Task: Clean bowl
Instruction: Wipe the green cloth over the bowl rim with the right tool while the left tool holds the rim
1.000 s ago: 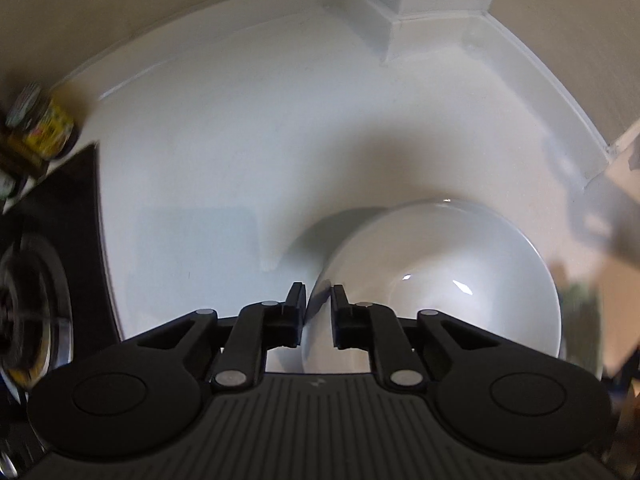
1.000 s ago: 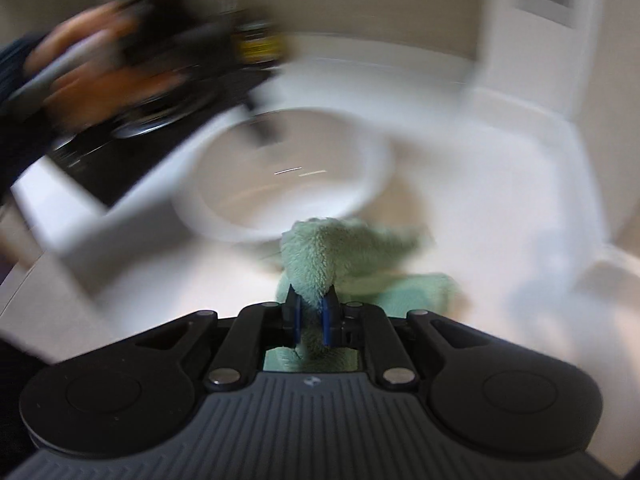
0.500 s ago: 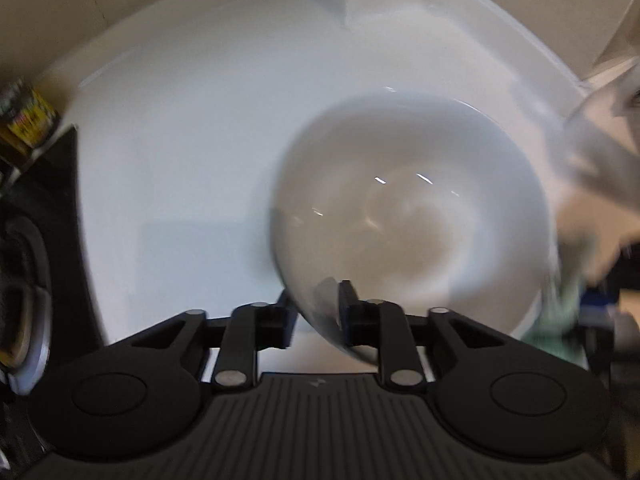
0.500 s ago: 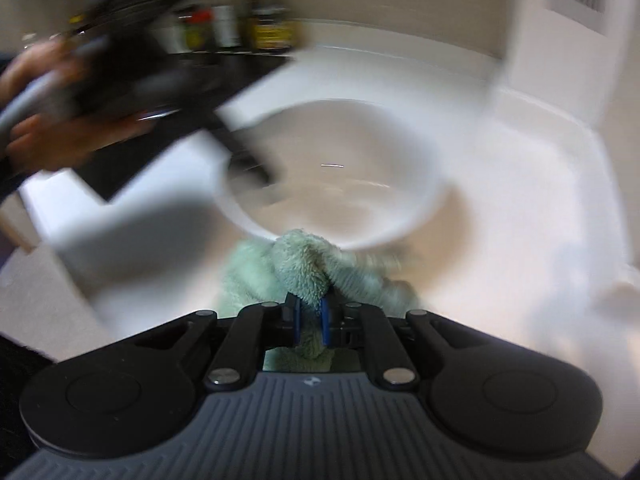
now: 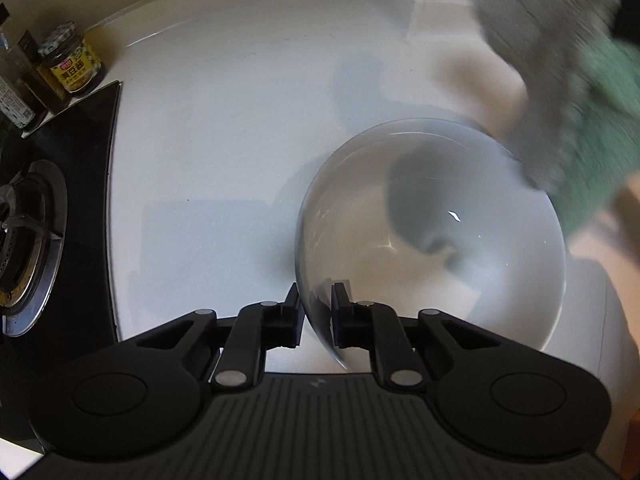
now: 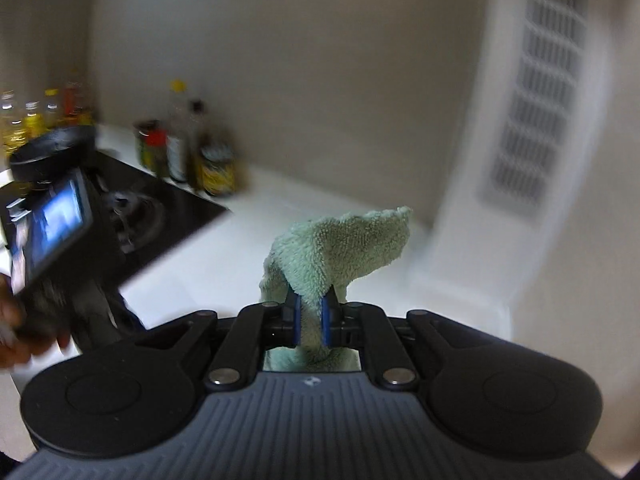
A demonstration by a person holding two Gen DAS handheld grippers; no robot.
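A white bowl is pinched by its near rim at about 6 o'clock in the left wrist view, the left gripper closed narrow on the wall, one finger inside and one outside. The bowl is tilted, its mouth turned toward the camera, over the white countertop. A second ago it sat further down and right in that view; half a second ago it had swung up large and blurred; now it is steadier, back toward 5 o'clock.

The green cloth has changed more. It lay low against the bowl's outside in the right wrist view a moment ago; now the right gripper, clamped tight on a fold of it, points up toward the wall, and the bowl is out of that view. From the left wrist camera the cloth appears as a blurred mass at 1 to 2 o'clock, hanging above the bowl's far rim and casting a shadow inside.

The reading: the cloth has been lifted to the rim, probably to wipe inside, though whether it touches the bowl cannot be told. No dirt shows on the interior. Jars and a gas burner sit at 9 to 10 o'clock, well apart
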